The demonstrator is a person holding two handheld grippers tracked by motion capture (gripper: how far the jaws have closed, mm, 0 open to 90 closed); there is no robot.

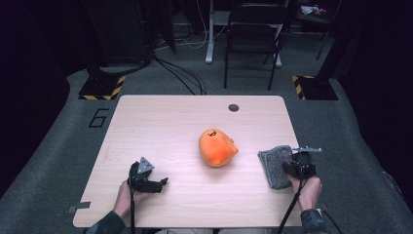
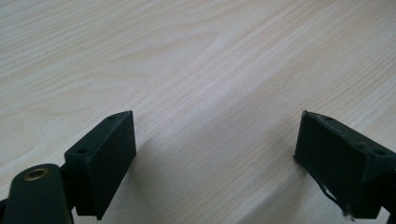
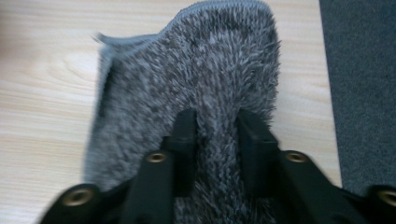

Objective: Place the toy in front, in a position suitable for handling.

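Note:
An orange plush toy point(image 1: 217, 147) with a small dark face mark lies at the middle of the wooden table point(image 1: 160, 122). A grey fuzzy cloth point(image 1: 273, 165) lies near the table's right edge. My right gripper point(image 1: 292, 167) is shut on the grey cloth point(image 3: 205, 79); its jaws pinch a ridge of the pile between them point(image 3: 217, 135). My left gripper point(image 1: 163, 183) rests low over the front left of the table, held by a hand, its jaws wide apart with bare wood point(image 2: 205, 93) between them point(image 2: 215, 154).
A small dark round hole point(image 1: 234, 107) sits near the table's far edge. Grey carpet point(image 3: 359, 93) lies just past the table's right edge. A black chair point(image 1: 253, 34) and floor cables stand behind the table.

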